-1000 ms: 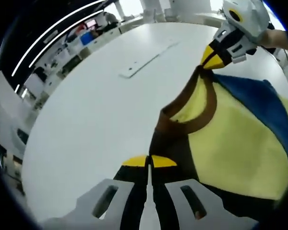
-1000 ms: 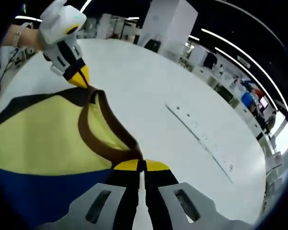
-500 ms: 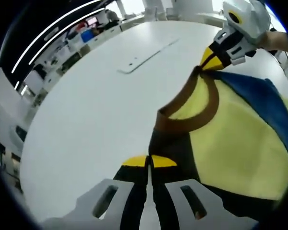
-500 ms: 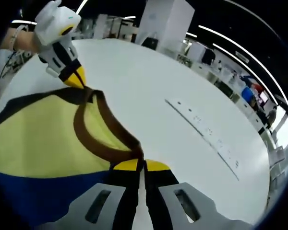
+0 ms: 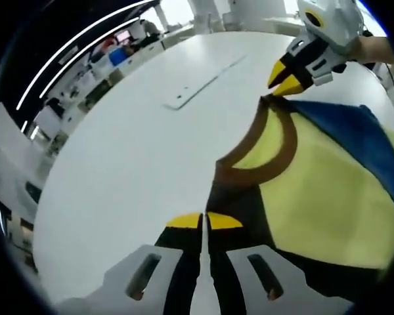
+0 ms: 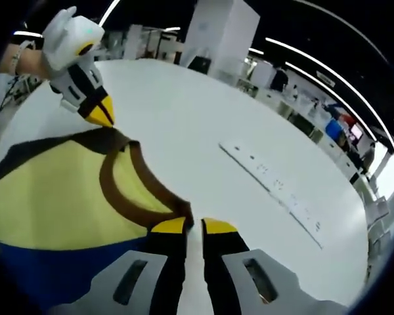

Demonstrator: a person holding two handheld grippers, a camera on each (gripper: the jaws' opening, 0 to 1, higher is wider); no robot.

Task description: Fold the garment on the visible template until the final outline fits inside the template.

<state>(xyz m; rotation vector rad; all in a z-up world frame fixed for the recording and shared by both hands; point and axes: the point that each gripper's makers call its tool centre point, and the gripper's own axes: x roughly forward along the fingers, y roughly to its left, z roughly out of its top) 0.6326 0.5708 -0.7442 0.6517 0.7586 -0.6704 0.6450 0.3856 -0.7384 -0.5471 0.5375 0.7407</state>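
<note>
where it lay spread on the white bench (image 5: 118,164), the garment (image 5: 328,197) showed a yellow body, a brown collar band (image 5: 276,154), dark shoulders and a blue panel. the left tongs (image 5: 204,221) were pressed together, pinching a dark shoulder by the collar. the right tongs (image 6: 193,226) stood spread, tips just beside the collar's edge.

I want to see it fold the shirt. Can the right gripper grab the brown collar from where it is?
Probably yes. The right gripper has its fingers slightly parted right at the brown collar of the shirt, and nothing lies between them.
</note>
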